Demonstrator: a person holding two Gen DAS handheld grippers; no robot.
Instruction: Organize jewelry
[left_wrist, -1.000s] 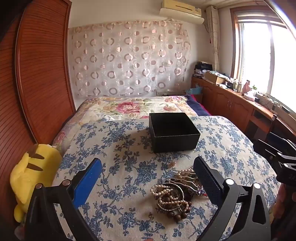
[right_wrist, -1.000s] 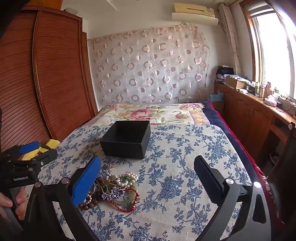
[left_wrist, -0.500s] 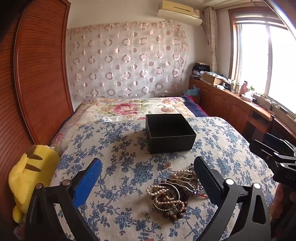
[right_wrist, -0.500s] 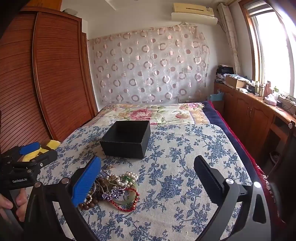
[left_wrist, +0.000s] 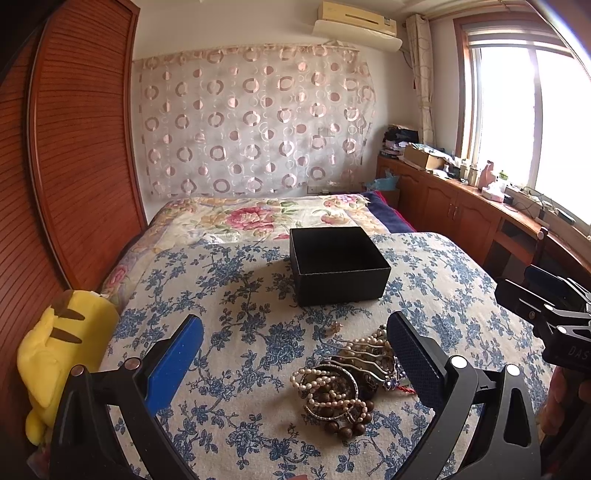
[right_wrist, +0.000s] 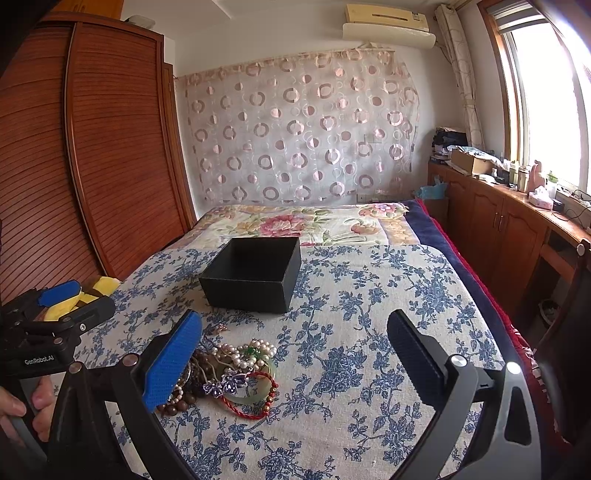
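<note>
A: Start with the left wrist view. What has changed?

B: Very little. Over the last second the black box has slid slightly left in frame and the jewelry pile sits a touch lower and more central, so the left gripper has drifted a bit toward the pile. Nothing has been lifted; the box looks empty from here.

A: And the gripper itself?

B: Spread wide, holding nothing. Its right finger overlaps the pile's edge in the picture, but I cannot tell whether it touches. The pile lies on the blue-flowered bedspread, near the box but apart from it. A yellow plush toy sits off to the left.

A: Now the right wrist view.

B: Almost the same as half a second ago. The right gripper is also wide apart and empty. Its left pad hangs in front of the jewelry pile: pearls, wooden beads, a red cord, a green bangle. The black box stands beyond it. The left gripper shows at the left edge, a hand on its handle.

A: So for the task?

B: I judge sorting has not begun; both tools are lining up for a first pick.
</note>
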